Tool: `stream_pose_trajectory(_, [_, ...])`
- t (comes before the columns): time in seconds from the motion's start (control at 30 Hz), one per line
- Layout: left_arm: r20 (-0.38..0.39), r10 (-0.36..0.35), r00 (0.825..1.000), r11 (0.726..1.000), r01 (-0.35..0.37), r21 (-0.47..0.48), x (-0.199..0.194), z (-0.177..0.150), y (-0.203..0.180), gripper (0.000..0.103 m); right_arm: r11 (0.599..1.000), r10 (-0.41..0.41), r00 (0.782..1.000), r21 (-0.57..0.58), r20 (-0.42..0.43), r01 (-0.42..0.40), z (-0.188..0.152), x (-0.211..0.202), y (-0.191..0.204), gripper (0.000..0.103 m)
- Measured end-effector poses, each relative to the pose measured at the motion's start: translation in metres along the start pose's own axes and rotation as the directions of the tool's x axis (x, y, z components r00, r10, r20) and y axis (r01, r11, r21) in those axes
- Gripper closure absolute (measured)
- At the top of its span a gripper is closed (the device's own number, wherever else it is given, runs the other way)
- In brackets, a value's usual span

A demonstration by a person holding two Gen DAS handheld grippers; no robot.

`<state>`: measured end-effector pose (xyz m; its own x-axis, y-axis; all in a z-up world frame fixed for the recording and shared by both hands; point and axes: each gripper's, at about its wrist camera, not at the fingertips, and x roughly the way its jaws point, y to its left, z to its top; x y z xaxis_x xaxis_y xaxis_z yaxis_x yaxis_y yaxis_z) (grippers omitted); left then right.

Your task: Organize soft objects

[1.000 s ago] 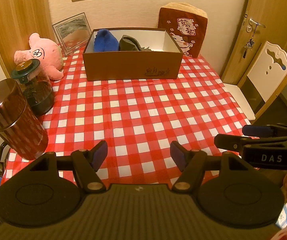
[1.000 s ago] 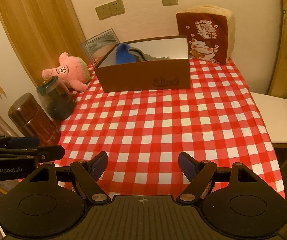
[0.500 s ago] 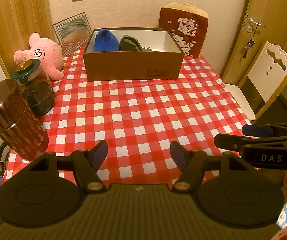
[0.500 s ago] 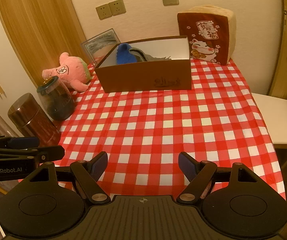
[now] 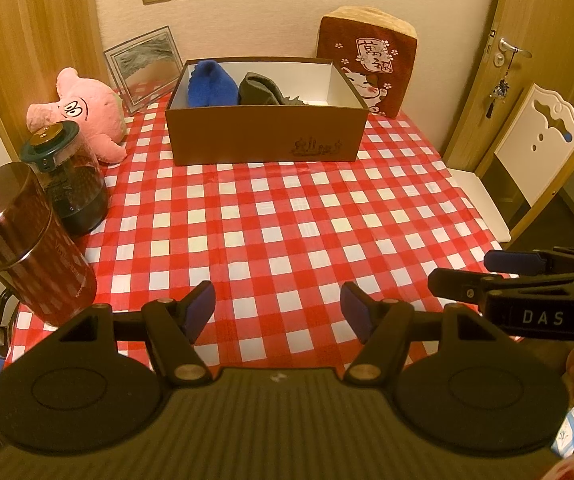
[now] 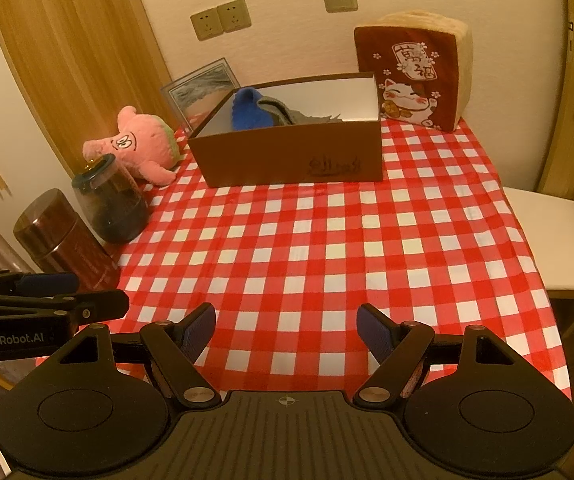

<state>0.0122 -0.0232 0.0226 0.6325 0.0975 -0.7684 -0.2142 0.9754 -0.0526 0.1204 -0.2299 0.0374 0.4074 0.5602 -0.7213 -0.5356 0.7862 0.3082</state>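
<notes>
A brown cardboard box (image 5: 265, 136) (image 6: 291, 156) stands at the far middle of the checked table. A blue soft item (image 5: 211, 86) (image 6: 249, 110) and a grey soft item (image 5: 261, 88) (image 6: 287, 114) lie inside it. A pink plush toy (image 5: 87, 108) (image 6: 139, 148) lies at the far left of the table. A red cat cushion (image 5: 367, 60) (image 6: 413, 76) leans on the wall at the back right. My left gripper (image 5: 279, 310) and my right gripper (image 6: 285, 330) are both open and empty above the table's near edge.
A brown metal canister (image 5: 27, 240) (image 6: 65, 240) and a dark glass jar (image 5: 67, 180) (image 6: 111, 200) stand along the left edge. A picture frame (image 5: 143, 64) leans on the wall. A white chair (image 5: 527, 160) (image 6: 551, 240) stands at the table's right.
Both grippers have stayed open and almost still; the views have shifted only slightly.
</notes>
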Motion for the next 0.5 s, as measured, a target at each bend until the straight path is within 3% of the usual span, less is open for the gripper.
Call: stream_pose_trajectory(0.5, [0.000,0.000,1.000,1.000,0.000,0.000,0.0015,0.0019,0.0016,0.036,1.000,0.000,1.000,0.000,0.000,0.000,0.0000,0.0018,0.0004,0.026])
